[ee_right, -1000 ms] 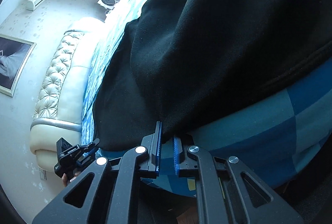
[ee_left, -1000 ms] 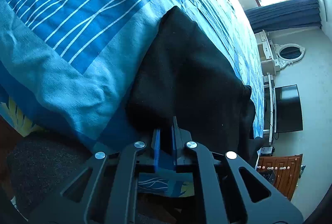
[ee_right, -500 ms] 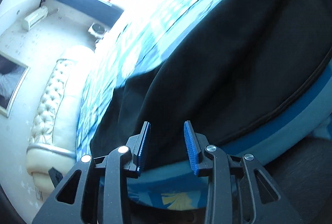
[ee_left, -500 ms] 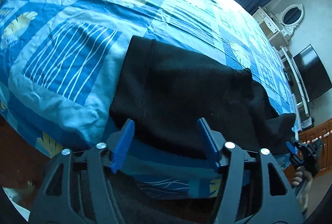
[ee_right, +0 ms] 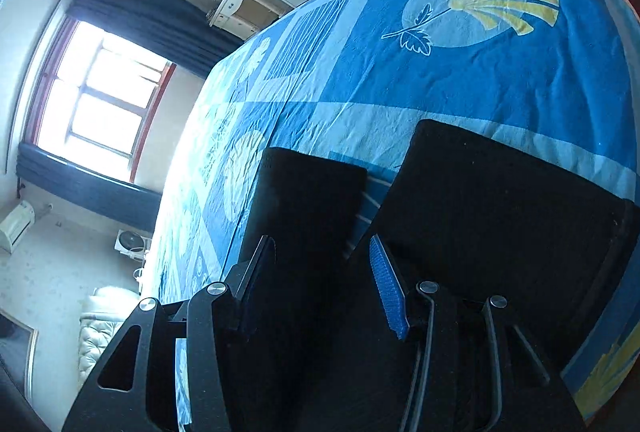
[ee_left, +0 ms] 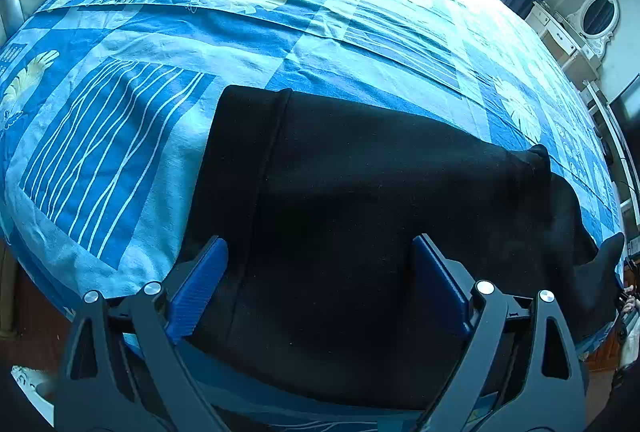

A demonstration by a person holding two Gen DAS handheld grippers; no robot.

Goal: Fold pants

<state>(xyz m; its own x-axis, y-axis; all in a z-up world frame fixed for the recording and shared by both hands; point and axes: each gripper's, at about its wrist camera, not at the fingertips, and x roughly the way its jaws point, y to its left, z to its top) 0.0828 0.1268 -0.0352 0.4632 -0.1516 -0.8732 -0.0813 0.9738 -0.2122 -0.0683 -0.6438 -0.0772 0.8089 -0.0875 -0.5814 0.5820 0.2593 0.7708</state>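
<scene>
Black pants (ee_left: 360,171) lie flat on the blue patterned bedspread (ee_left: 160,43), the waistband end to the left in the left wrist view. My left gripper (ee_left: 318,272) hovers over their near edge. Its jaws are opening and stand wide; the blue pads (ee_left: 200,288) touch no cloth. In the right wrist view two leg ends (ee_right: 500,199) lie side by side with a strip of bedspread (ee_right: 440,79) between them. My right gripper (ee_right: 320,248) hangs above them, its jaws opening, with black cloth behind the gap but nothing pinched.
The bed's near edge drops to dark floor (ee_left: 24,312). A white dresser with an oval mirror (ee_left: 596,15) stands past the far corner. A window with dark curtains (ee_right: 96,99) and a tufted headboard (ee_right: 96,332) lie to the left. A hand (ee_left: 628,304) shows at the right edge.
Both grippers have let go of the black cloth and opened. The left one drew back and up, so the whole pants show. The right one swung far sideways to the leg ends.
</scene>
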